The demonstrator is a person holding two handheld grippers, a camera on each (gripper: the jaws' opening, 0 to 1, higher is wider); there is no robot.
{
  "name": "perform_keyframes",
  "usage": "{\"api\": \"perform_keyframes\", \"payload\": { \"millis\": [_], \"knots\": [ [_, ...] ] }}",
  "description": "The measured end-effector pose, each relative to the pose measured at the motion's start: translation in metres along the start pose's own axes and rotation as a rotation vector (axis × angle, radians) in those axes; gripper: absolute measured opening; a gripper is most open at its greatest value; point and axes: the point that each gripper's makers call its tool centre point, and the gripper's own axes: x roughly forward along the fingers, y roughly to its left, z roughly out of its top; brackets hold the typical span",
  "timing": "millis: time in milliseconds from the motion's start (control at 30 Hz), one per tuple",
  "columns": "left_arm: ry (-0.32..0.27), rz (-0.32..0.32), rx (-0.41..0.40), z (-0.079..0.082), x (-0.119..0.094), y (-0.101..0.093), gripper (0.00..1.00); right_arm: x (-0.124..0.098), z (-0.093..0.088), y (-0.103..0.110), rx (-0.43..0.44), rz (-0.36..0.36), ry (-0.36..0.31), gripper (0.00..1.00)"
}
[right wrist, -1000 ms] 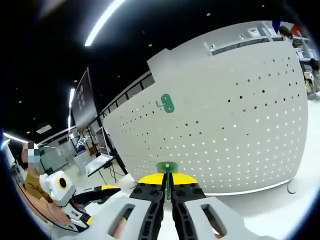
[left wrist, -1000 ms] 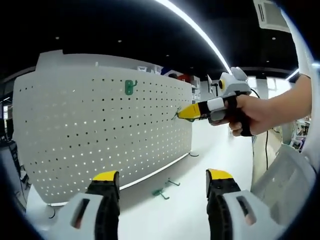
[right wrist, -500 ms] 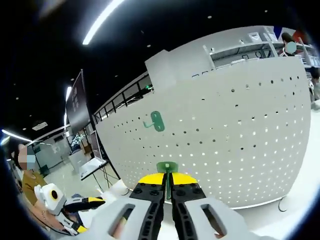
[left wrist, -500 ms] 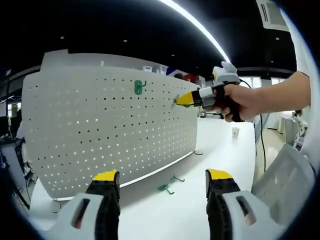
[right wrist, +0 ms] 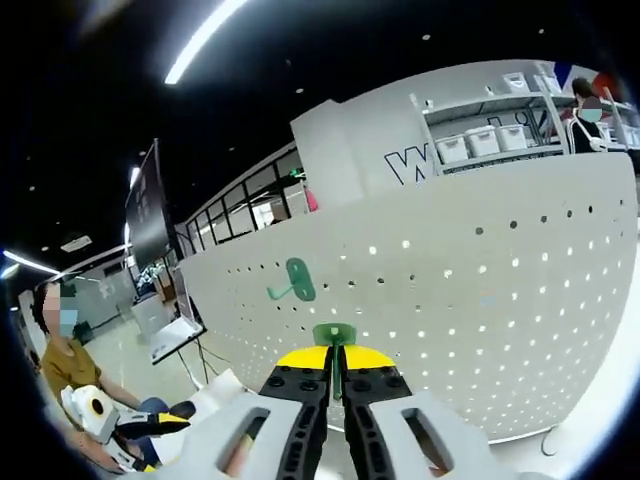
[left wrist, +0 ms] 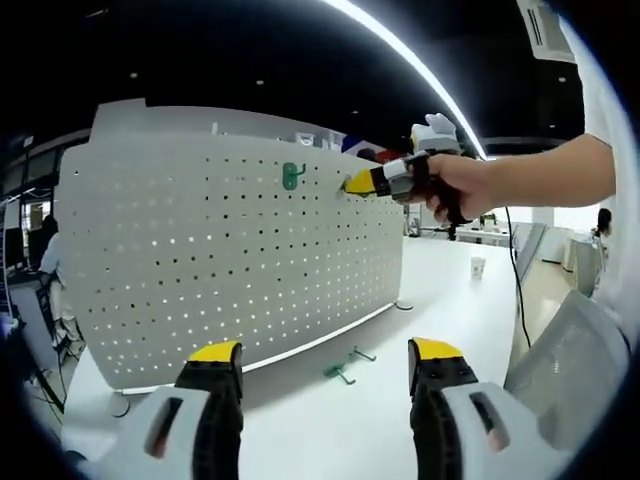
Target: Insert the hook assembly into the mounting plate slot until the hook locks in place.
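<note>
Two green hooks (left wrist: 340, 373) lie on the white bench (left wrist: 440, 310) at the foot of the upright pegboard (left wrist: 220, 260), and another hook (left wrist: 291, 177) already hangs near the board's top edge. The right gripper (left wrist: 352, 184), held in a hand (left wrist: 455, 187), has its jaws clenched on a green hook assembly (right wrist: 333, 336) (its tip sits close to the board, just beside the mounted hook (right wrist: 295, 281)). The left gripper (left wrist: 325, 362) hovers low over the bench, jaws released and well apart.

Bare holes around mounted green hook (right wrist: 298, 279) on pegboard (right wrist: 480, 300), seemingly unobstructed.
</note>
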Motion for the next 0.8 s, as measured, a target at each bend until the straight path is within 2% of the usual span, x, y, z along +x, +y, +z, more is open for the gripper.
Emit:
{"api": "perform_keyframes", "payload": {
  "millis": [400, 800],
  "knots": [
    [-0.005, 0.014, -0.008, 0.0, -0.003, 0.003, 0.69, 0.02, 0.024, -0.002, -0.053, -0.009, 0.005, 0.01],
    [-0.007, 0.033, -0.015, -0.001, -0.007, 0.009, 0.68, 0.031, 0.03, -0.007, -0.08, -0.035, 0.022, 0.01]
  ]
}}
